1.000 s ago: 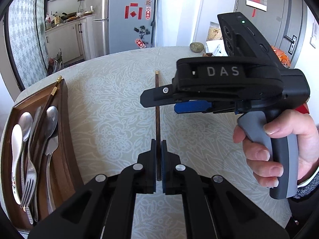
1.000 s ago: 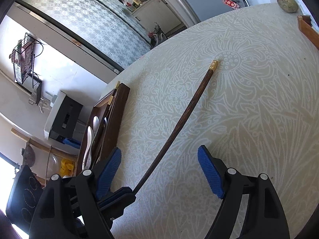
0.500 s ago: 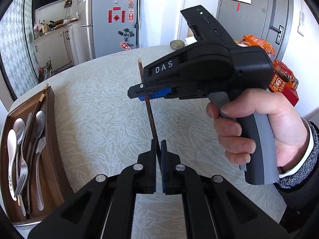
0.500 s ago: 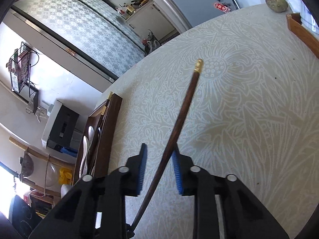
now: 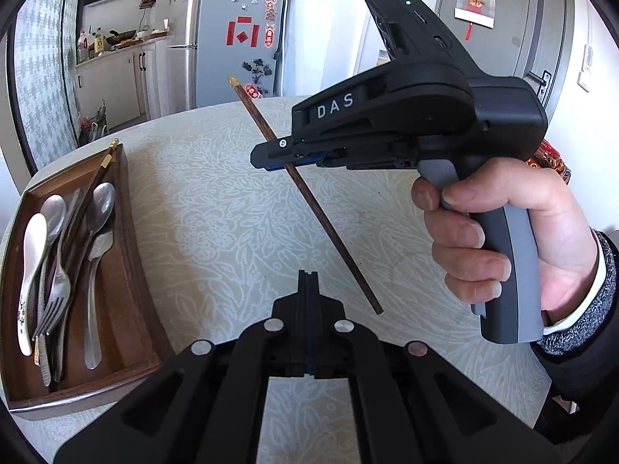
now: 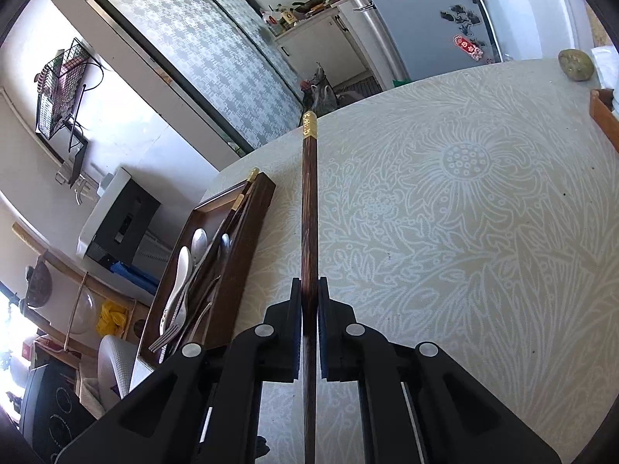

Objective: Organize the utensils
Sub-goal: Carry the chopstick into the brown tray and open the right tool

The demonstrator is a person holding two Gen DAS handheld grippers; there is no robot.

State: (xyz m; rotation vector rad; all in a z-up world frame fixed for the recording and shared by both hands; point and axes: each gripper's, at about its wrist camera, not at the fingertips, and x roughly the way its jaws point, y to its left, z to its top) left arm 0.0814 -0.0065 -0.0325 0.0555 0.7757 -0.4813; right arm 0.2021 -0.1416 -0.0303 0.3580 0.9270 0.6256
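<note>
A dark wooden chopstick [image 5: 309,197] with a gold tip hangs in the air over the table, slanting up to the left. My right gripper [image 5: 271,158], held by a hand [image 5: 495,232], is closing tight on its upper half; in the right wrist view the pads of that gripper [image 6: 309,290] press on the chopstick [image 6: 309,201]. My left gripper [image 5: 307,276] is shut with nothing in it, just left of the chopstick's lower end. The wooden tray [image 5: 131,239] at the left holds spoons, a fork [image 5: 52,309], a white ceramic spoon [image 5: 29,263] and chopsticks.
The round table [image 5: 216,212] has a pale floral cloth. A stone [image 6: 576,63] and the corner of a wooden box [image 6: 603,116] sit at its far right. Red snack packs [image 5: 549,158] lie behind the hand. A fridge and kitchen counter stand beyond the table.
The right gripper closed on the chopstick and lifted it off the table. The left gripper no longer holds its lower end, which has swung out to the right.
</note>
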